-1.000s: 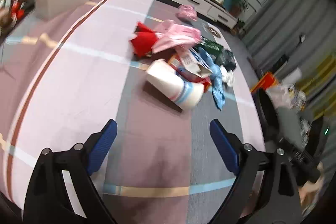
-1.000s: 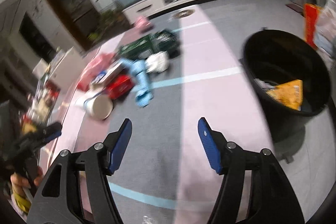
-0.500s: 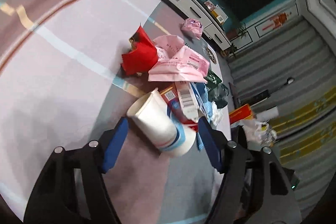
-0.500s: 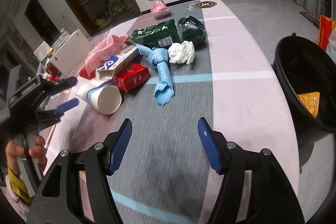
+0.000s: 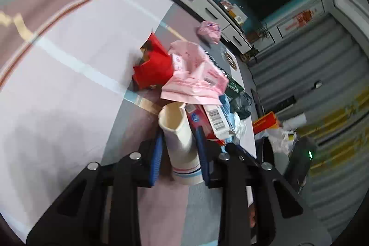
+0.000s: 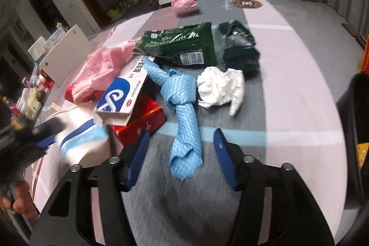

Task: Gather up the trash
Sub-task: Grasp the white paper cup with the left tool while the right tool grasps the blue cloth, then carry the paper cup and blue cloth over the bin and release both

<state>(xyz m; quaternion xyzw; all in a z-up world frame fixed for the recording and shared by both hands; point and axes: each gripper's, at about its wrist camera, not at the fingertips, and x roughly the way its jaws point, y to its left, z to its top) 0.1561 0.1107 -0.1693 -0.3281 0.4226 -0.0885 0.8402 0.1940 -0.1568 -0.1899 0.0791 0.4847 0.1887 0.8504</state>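
My left gripper (image 5: 178, 149) has its fingers clenched on the white paper cup with the blue and red stripes (image 5: 180, 137), gripped across the lower body because it lies on its side at the near edge of the litter on the rug (image 5: 69, 93). My right gripper (image 6: 180, 155) is released, fingers spread around the tail of the knotted light-blue quilted cloth (image 6: 183, 121), likely my next pick. Beyond lie the red carton (image 6: 140, 123), the white and blue box (image 6: 122, 93) and the crumpled white tissue (image 6: 221, 87). The black bin's wall (image 6: 352, 112) stands at the right edge, with bare rug between for carrying.
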